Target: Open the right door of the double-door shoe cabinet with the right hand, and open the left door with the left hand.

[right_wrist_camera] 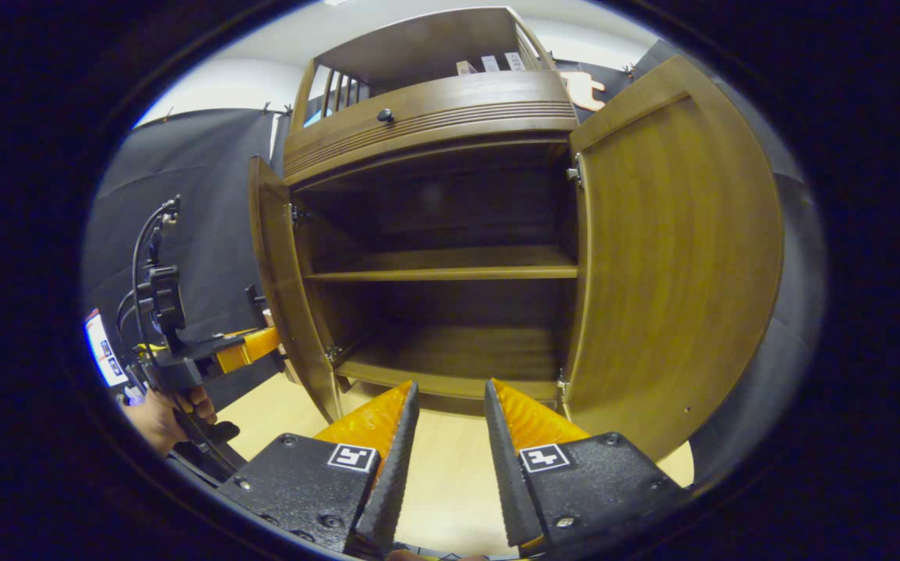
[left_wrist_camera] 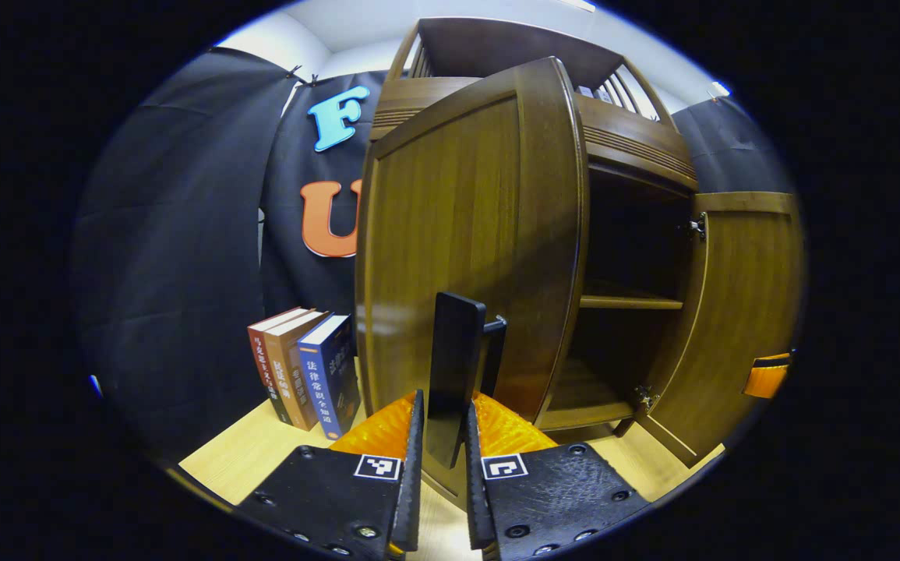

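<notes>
Left gripper view is showing the left gripper [left_wrist_camera: 443, 436] pinching the handle [left_wrist_camera: 453, 374] of the swung-out left door [left_wrist_camera: 465, 234], jaws pressed on it, risking over-swinging into the books [left_wrist_camera: 305, 374], while the right gripper [right_wrist_camera: 446, 436] is hanging spread near the open right door [right_wrist_camera: 668, 257].

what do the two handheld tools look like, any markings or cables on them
Each tool, left and right, has two long ridged fingers on black textured blocks fixed with screws. Each block carries a small square black-and-white marker. In the right gripper view, the left tool's black body has black cables looping up from it, and a person's hand grips it.
</notes>
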`<control>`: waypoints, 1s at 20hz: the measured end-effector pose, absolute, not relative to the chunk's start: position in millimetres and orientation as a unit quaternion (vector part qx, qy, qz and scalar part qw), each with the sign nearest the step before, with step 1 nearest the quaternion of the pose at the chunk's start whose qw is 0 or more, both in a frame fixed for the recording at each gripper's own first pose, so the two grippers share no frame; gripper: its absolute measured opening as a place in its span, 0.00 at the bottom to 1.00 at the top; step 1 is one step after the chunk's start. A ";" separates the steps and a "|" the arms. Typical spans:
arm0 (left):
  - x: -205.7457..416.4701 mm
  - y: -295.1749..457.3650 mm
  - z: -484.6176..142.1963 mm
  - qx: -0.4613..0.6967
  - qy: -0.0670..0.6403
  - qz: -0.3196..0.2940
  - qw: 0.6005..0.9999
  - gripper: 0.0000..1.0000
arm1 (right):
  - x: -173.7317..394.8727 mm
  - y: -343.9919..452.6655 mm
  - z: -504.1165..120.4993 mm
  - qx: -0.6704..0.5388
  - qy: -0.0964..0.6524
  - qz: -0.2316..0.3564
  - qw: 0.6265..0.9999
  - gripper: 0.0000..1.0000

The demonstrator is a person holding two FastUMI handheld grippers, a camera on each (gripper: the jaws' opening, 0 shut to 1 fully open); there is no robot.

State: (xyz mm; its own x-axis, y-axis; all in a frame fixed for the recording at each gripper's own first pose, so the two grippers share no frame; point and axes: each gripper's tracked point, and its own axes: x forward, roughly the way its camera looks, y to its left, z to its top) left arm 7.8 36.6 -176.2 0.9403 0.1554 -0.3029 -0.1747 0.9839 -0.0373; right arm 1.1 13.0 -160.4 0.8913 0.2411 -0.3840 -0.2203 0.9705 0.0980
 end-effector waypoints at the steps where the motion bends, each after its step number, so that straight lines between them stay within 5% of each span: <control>1: 4.6 48.1 -179.0 -0.029 0.153 0.091 0.984 0.24 | 0.8 14.7 -160.3 0.027 0.200 0.120 0.972 0.55; 14: -30.5 108.6 -174.2 -0.031 0.152 0.114 0.981 0.23 | 3.5 31.9 -164.4 0.013 0.208 0.118 0.971 0.56; 15: -33.1 114.2 -173.5 -0.033 0.151 0.116 0.981 0.32 | 7.9 33.1 -159.3 0.012 0.209 0.118 0.971 0.54; 17: -38.1 124.3 -171.7 -0.032 0.149 0.119 0.981 0.22 | 9.4 38.0 -158.9 0.011 0.209 0.119 0.971 0.54; 18: -41.3 133.4 -173.6 -0.027 0.151 0.123 0.981 0.32 | 10.4 41.0 -159.6 0.011 0.209 0.120 0.970 0.54; 19: -44.6 141.4 -174.7 -0.027 0.153 0.126 0.980 0.16 | 11.7 43.7 -159.6 0.011 0.209 0.120 0.970 0.54; 20: -48.1 148.2 -173.8 -0.030 0.154 0.129 0.979 0.16 | 13.1 47.9 -159.2 0.011 0.210 0.121 0.970 0.54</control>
